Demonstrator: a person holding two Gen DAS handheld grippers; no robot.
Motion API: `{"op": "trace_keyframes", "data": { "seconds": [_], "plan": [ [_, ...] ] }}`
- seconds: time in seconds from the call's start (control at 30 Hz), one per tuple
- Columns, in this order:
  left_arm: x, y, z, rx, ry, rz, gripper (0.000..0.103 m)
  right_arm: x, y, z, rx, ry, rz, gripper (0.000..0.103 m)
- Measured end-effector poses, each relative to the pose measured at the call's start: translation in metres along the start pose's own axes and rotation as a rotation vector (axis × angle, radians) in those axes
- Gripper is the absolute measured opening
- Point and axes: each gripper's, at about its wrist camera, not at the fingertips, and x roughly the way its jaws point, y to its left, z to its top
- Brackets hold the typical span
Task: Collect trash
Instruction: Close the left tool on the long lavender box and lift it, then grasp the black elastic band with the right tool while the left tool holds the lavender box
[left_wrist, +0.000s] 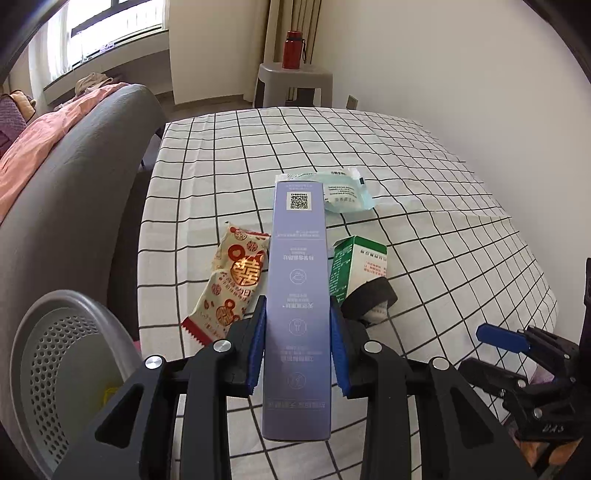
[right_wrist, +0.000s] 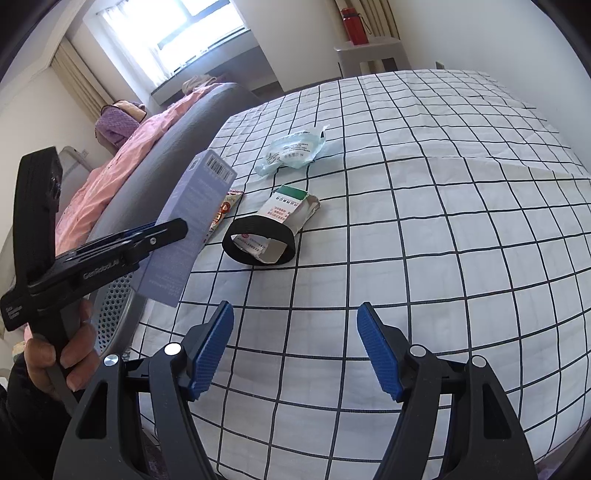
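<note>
Clamped between the two blue pads of the left gripper (left_wrist: 297, 345) is a long lilac box (left_wrist: 298, 295), which is lifted above the checked tablecloth (left_wrist: 424, 192) and points forward from the jaws. On the right gripper (right_wrist: 295, 347) the jaws stand wide apart, with nothing between them, over a bare part of the same cloth. Below and to the left of the left jaws is a grey perforated bin (left_wrist: 55, 354), beside the table edge. Just past the left jaws on the left side lies a red and cream snack wrapper (left_wrist: 232, 284), flat on the cloth. On the right side of the box lies a green and white carton (left_wrist: 358, 264), crushed, and a black band (left_wrist: 371, 297) goes around its near end. From the right wrist view this carton (right_wrist: 286, 218) is ahead and slightly left of the open jaws. Further ahead lies a pale blue plastic pouch (left_wrist: 347, 192), partly hidden behind the tip of the box. Far behind the table, a red bottle (left_wrist: 293, 50) stands upright on a grey stool (left_wrist: 295, 83) near the wall.
</note>
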Motion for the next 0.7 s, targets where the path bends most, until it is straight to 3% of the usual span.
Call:
{"op": "trace_keyframes", "data": {
  "seconds": [0.37, 0.7],
  "plan": [
    [-0.041, 0.027, -0.019, -0.041, -0.101, 0.042, 0.031, 0.011, 0.028, 0.031, -0.099, -0.016, -0.063, 0.068],
    [-0.045, 0.043, -0.025, -0.077, -0.115, 0.041, 0.031, 0.053, 0.045, 0.065, -0.142, 0.01, -0.152, 0.068]
  ]
}}
